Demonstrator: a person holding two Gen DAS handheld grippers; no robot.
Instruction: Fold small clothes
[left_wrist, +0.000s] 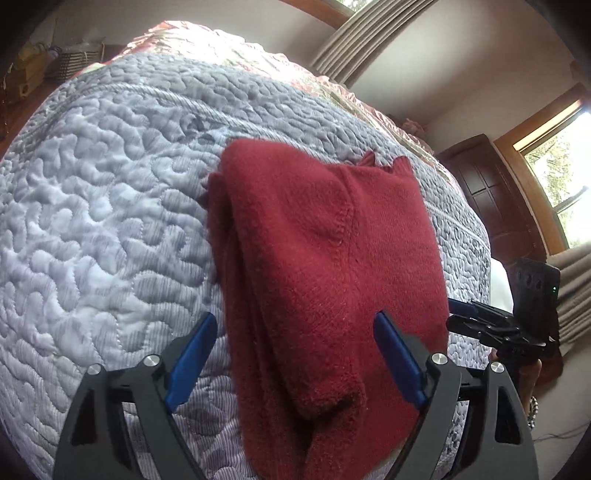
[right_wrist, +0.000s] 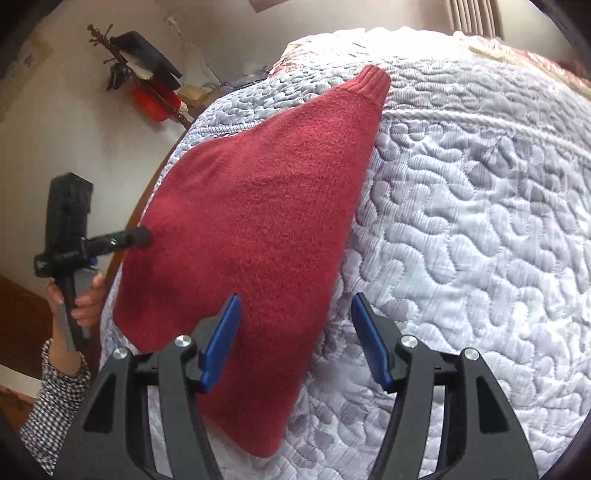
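Sweater (left_wrist: 325, 258): red knit, folded into a long stack of layers, lying flat on the bed – every place below is given relative to it.
Sweater edges: in the left wrist view the layered fold edges show along one long side; a ribbed cuff (right_wrist: 375, 83) sticks out at the end farthest from the right tool.
Quilt (left_wrist: 103, 206): pale grey-lilac, stitched in wavy lines, directly under the sweater and spreading out on all sides of it.
Left tool (left_wrist: 295, 347): blue-padded fingers spread wide, holding nothing – the near end of the sweater lies between the two pads, which hover above it without clear contact.
Left tool seen from the right wrist view (right_wrist: 138, 236): its black tip reaches the sweater's edge on the side nearest the wall; from this angle I cannot tell how its fingers stand.
Left hand (right_wrist: 79, 299): grips the tool's handle just off that same edge of the sweater, with a checked sleeve (right_wrist: 55, 402) below it.
Right tool (right_wrist: 295, 338): fingers wide apart and empty, one pad over the sweater's near corner, the other over bare quilt just beside it.
Right tool seen from the left wrist view (left_wrist: 465, 317): beside the sweater's long edge, over the quilt.
Curtains (left_wrist: 369, 33): well beyond the sweater's far end, past the bed.
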